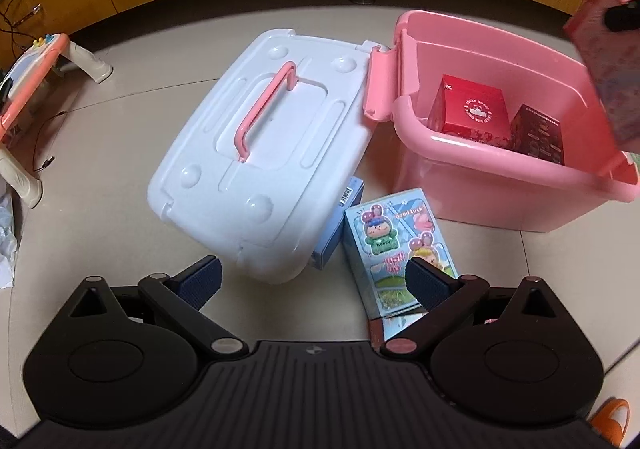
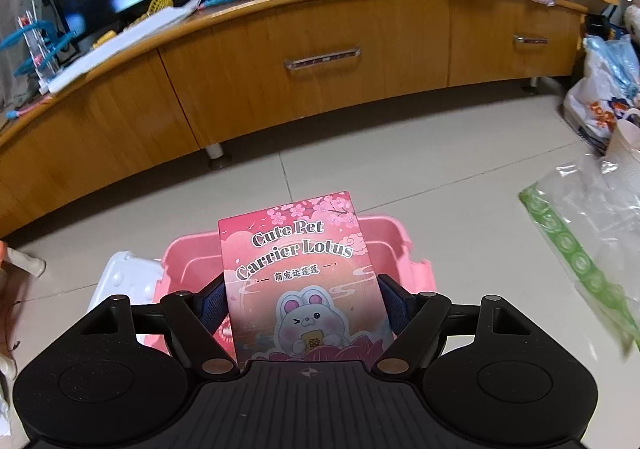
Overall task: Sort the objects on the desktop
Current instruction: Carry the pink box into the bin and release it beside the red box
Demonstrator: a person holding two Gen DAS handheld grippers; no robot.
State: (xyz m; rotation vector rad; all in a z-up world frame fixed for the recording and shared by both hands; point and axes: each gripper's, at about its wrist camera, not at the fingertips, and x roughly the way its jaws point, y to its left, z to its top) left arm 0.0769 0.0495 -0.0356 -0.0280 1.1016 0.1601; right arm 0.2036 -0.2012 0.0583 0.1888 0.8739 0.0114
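We count one pink bin (image 1: 500, 189) and one white lid (image 1: 256, 153), the lid lying just left of the bin. We find five small boxes in all: two inside the bin, a red box (image 1: 472, 113) and a dark red box (image 1: 540, 137); two on the floor near it, a light blue cartoon box (image 1: 384, 233) and a plain blue box (image 1: 340, 225) partly under the lid; and one pink rabbit box (image 2: 304, 281). We also see two grippers, the left gripper (image 1: 312, 281) and the right gripper (image 2: 302, 301).

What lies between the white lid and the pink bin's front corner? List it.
In the left wrist view, two boxes on the floor: a blue box half under the white lid, and a cartoon sticker box beside the pink bin.
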